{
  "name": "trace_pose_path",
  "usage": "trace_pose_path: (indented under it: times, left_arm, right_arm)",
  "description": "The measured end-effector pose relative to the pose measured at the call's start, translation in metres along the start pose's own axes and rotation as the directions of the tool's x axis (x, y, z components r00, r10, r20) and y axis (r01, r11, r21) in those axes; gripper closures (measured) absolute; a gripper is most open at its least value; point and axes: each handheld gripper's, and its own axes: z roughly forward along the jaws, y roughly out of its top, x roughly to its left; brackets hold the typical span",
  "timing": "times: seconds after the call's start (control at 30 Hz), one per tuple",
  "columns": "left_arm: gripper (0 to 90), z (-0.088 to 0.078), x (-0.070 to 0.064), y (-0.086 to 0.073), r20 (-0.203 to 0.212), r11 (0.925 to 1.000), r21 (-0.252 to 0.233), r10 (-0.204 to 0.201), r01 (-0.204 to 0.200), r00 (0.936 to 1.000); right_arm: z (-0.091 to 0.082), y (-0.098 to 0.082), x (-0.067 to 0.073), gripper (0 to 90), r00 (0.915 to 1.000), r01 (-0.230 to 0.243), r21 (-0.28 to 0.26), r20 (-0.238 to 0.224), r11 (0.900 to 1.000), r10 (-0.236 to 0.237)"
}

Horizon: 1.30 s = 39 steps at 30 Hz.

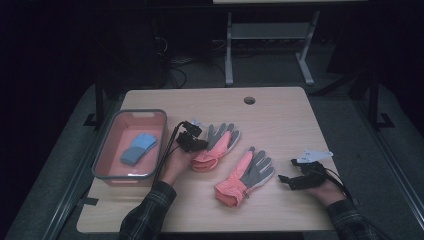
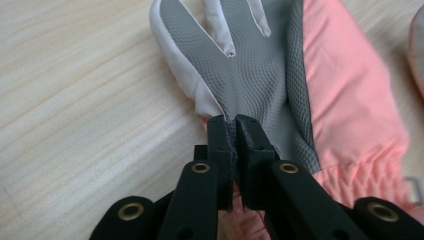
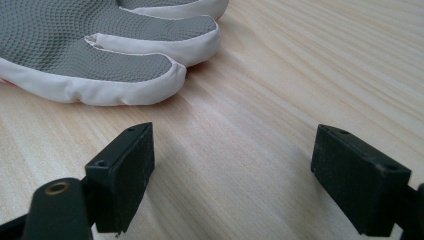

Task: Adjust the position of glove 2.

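Black fingers (image 2: pixel 235 131) pinched on grey-palmed pink glove (image 2: pixel 260 70), wooden table (image 2: pixel 90 100)

Two pink gloves with grey textured palms and white finger edging, lying flat, palm up, on the wooden table. First glove (image 1: pixel 216 145) pinched at the palm edge near the cuff between the closed jaws of the left gripper (image 2: pixel 235 120); fingers pointing away from it, gathered pink cuff beside the jaws. Second glove (image 1: pixel 246 177) between the two grippers, cuff toward the person, fingertips (image 3: pixel 150 85) just ahead of the right gripper (image 3: pixel 232 155), apart from its spread jaws.
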Motion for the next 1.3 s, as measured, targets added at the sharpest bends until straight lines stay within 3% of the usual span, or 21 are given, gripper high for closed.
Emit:
trace_pose_path:
  times: [0.17, 0.23, 0.33, 0.4, 0.53, 0.6, 0.7, 0.87, 0.97, 1.0, 1.1, 1.2, 1.3]
  left_arm:
    - [87.6, -0.019, 0.004, 0.009, -0.031, 0.9996, -0.02, 0.018, -0.019, 0.9993]
    - [87.7, -0.029, 0.004, 0.013, -0.066, 0.9987, -0.041, 0.029, -0.031, 0.9974]
    - [87.7, -0.044, 0.003, 0.022, -0.156, 0.9943, -0.047, 0.087, -0.096, 0.9838]
    - [87.7, -0.05, 0.001, 0.025, -0.226, 0.9884, -0.054, 0.127, -0.142, 0.9659]
    - [87.6, -0.048, -0.008, 0.024, -0.247, 0.9836, -0.034, 0.163, -0.177, 0.9551]
    - [87.4, -0.044, -0.013, 0.021, -0.237, 0.9818, -0.022, 0.178, -0.189, 0.955]
    - [87.3, -0.041, -0.016, 0.02, -0.206, 0.9839, -0.04, 0.163, -0.174, 0.965]
    - [87.2, -0.046, -0.016, 0.024, -0.225, 0.9805, -0.049, 0.175, -0.191, 0.9585]
    - [87.2, -0.052, -0.011, 0.027, -0.23, 0.9799, -0.074, 0.164, -0.185, 0.9592]
    - [87.2, -0.054, -0.01, 0.026, -0.221, 0.9807, -0.083, 0.155, -0.177, 0.963]
    - [87.2, -0.055, -0.007, 0.023, -0.194, 0.9835, -0.083, 0.142, -0.161, 0.9707]
    - [87.2, -0.055, -0.005, 0.02, -0.175, 0.9839, -0.079, 0.145, -0.16, 0.9739]
    - [87.2, -0.056, -0.005, 0.017, -0.148, 0.9843, -0.076, 0.147, -0.159, 0.978]
  right_arm:
    - [0.0, 0.0, 0.0, 17.0, 1.0, 0.0, 0.0, -0.001, 1.0, 0.0]
    - [0.0, 0.0, 0.0, 17.0, 1.0, 0.003, 0.001, -0.001, 1.0, -0.003]
    - [0.0, 0.0, 0.0, 17.0, 1.0, 0.001, 0.0, -0.001, 1.0, -0.001]
    - [0.0, 0.0, 0.0, 17.0, 1.0, 0.0, 0.0, -0.001, 1.0, 0.0]
    - [0.0, 0.0, 0.0, 17.0, 1.0, 0.0, 0.0, -0.001, 1.0, 0.0]
    - [0.0, 0.0, 0.0, 17.0, 1.0, 0.004, 0.001, -0.001, 1.0, -0.004]
    - [0.0, 0.0, 0.0, 17.0, 1.0, 0.004, 0.001, -0.001, 1.0, -0.004]
    - [-0.002, 0.002, 0.001, 22.9, 1.0, 0.006, 0.007, -0.007, 1.0, -0.006]
    - [-0.004, 0.004, 0.002, 39.6, 0.9999, -0.004, 0.022, -0.01, 1.0, 0.005]
    - [-0.006, 0.006, 0.002, 51.9, 0.9998, -0.002, 0.023, -0.019, 1.0, 0.002]
    - [-0.016, 0.018, 0.003, 75.3, 0.9996, -0.006, -0.005, -0.027, 1.0, 0.006]
    - [-0.02, 0.037, 0.009, 88.2, 0.9982, -0.004, -0.022, -0.06, 1.0, 0.002]
    - [-0.015, 0.058, 0.021, 89.9, 0.9947, 0.02, -0.023, -0.1, 1.0, -0.022]
